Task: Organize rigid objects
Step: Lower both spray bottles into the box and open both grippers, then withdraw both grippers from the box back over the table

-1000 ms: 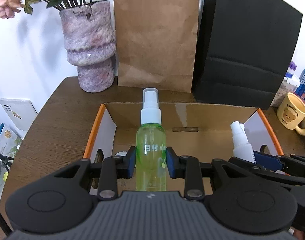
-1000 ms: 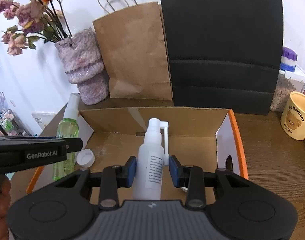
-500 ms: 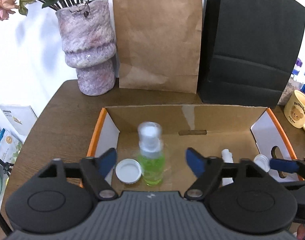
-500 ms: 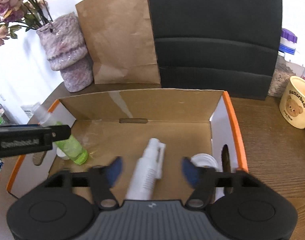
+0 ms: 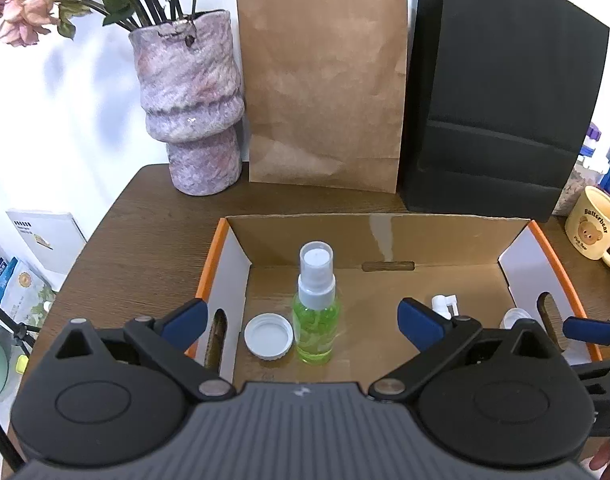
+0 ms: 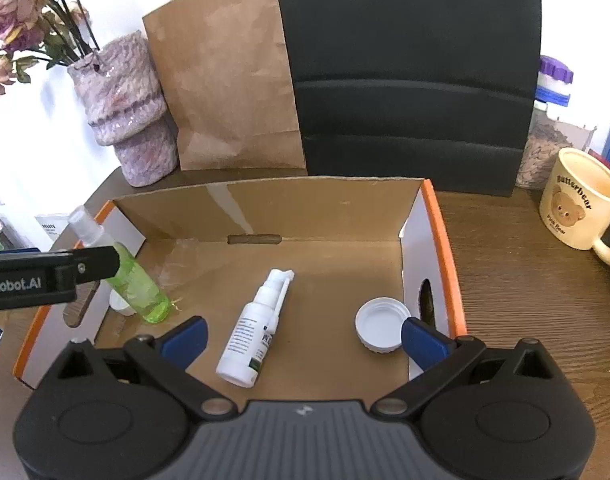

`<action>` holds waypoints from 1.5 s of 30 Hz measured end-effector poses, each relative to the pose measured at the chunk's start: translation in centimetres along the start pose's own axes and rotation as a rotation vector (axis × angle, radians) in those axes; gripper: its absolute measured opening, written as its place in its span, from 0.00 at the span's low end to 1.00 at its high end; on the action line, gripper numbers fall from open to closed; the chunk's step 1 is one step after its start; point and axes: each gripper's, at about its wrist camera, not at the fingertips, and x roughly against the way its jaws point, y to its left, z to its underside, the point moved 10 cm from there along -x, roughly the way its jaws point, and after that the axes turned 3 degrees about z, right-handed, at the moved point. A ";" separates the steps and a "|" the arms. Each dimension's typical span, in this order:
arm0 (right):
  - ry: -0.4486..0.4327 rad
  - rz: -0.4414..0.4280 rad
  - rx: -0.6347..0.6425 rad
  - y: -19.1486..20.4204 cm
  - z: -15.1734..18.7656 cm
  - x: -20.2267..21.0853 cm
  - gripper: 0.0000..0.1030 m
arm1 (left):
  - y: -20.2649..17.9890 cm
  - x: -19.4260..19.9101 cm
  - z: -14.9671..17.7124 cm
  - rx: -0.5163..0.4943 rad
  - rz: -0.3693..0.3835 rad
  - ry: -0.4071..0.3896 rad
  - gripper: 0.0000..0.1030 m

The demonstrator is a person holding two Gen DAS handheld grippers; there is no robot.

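Hovering over the cardboard box, the left gripper and right gripper have jaws opening, grasping nothing; the green spray bottle stands upright inside; the white spray bottle lies flat, both apparently deposited for sorting.

Green spray bottle, white spray bottle, orange-rimmed brown box, mottled purple-pink vase, blue fingers

A lived-in home corner: a wooden desk against a white wall carries a vase of dried roses, 2 paper shopping bags (1 brown, 1 black) and a bear mug.
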 end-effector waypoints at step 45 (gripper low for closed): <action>-0.039 -0.035 0.016 -4.5 10.6 16.7 1.00 | -6.3 17.4 10.2 0.047 -0.010 -0.053 1.00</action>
